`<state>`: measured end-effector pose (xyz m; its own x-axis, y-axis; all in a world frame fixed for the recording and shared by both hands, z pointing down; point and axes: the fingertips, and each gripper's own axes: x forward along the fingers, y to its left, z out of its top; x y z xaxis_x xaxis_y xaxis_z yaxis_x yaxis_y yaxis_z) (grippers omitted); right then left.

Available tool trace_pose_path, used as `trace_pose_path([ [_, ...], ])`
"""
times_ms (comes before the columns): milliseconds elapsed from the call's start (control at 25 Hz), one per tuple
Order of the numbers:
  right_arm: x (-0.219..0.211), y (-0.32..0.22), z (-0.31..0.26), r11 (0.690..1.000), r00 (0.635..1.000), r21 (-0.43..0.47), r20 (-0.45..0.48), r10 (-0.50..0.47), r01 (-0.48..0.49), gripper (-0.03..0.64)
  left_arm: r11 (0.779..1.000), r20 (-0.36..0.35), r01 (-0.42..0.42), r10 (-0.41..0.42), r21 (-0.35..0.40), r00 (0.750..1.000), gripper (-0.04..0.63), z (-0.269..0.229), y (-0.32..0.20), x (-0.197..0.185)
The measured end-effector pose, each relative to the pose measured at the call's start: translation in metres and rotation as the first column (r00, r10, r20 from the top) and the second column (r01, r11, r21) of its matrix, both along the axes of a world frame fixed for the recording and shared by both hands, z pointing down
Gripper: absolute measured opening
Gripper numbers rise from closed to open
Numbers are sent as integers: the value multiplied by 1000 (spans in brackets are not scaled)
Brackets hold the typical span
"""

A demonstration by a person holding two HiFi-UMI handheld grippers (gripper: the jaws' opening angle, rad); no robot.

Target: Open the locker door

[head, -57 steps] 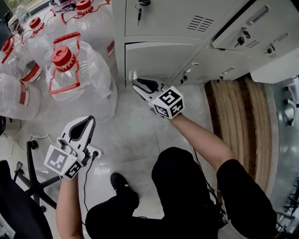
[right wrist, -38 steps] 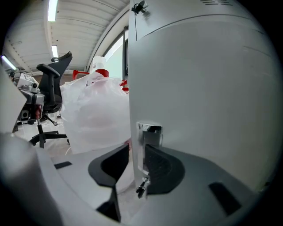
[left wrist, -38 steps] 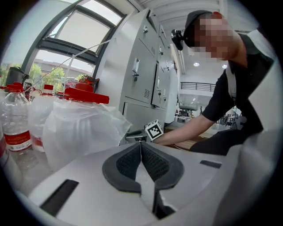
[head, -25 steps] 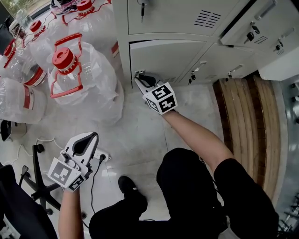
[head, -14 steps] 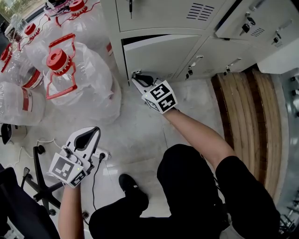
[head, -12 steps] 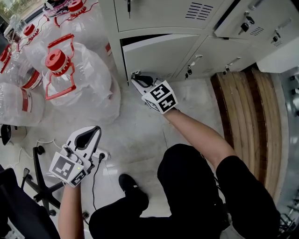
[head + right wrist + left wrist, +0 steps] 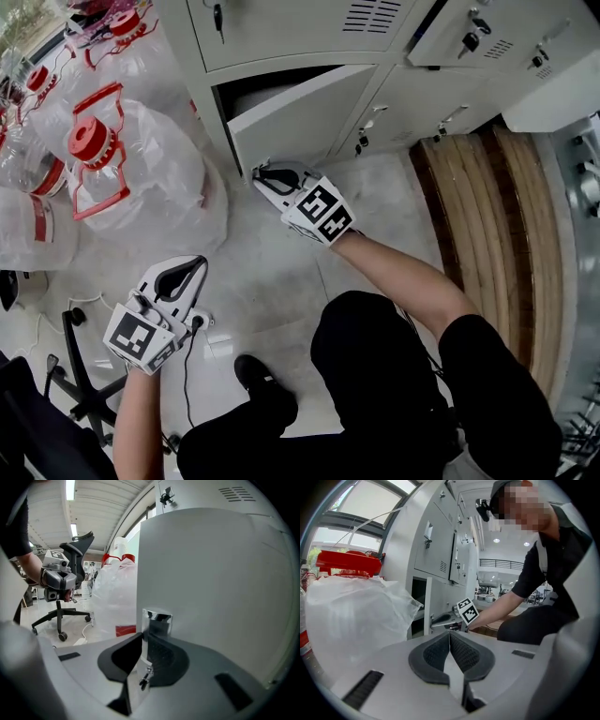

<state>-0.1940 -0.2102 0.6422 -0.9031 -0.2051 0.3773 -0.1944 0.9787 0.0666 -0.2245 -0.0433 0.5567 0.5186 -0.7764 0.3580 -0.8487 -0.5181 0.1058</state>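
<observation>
Handle (image 7: 157,622) of locker door (image 7: 220,583) sits pinched between right gripper's (image 7: 146,641) fingers (image 7: 163,654).

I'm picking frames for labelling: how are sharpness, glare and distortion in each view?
Head view: sharp, evenly lit, locker door free of glare. Left gripper view: strong fisheye, dark corners, window washed out. Right gripper view: fisheye too; the shiny door handle mirrors its surroundings.

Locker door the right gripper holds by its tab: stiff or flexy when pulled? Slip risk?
Locker door looks like thin sheet metal: probably light, swings freely on its hinge, may flex. The pull tab is small, shiny chrome, so the right gripper could slip off if pulled at an angle.
</observation>
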Motion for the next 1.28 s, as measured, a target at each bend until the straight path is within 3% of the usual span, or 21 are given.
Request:
trace_pose_path([
  [360, 32, 25, -2, 997, 997, -11, -5, -72, 71, 52, 999, 5, -20, 20, 25, 1000, 15, -12, -25, 10],
  [640, 62, 39, -1, 994, 994, 6, -6, -107, 107, 57, 996, 17, -94, 94, -11, 995, 15, -1, -27, 40],
  [1280, 151, 56, 1, 996, 995, 5, 33, -94, 94, 61, 984, -9, -177, 177, -15, 984, 15, 4, -44, 94],
])
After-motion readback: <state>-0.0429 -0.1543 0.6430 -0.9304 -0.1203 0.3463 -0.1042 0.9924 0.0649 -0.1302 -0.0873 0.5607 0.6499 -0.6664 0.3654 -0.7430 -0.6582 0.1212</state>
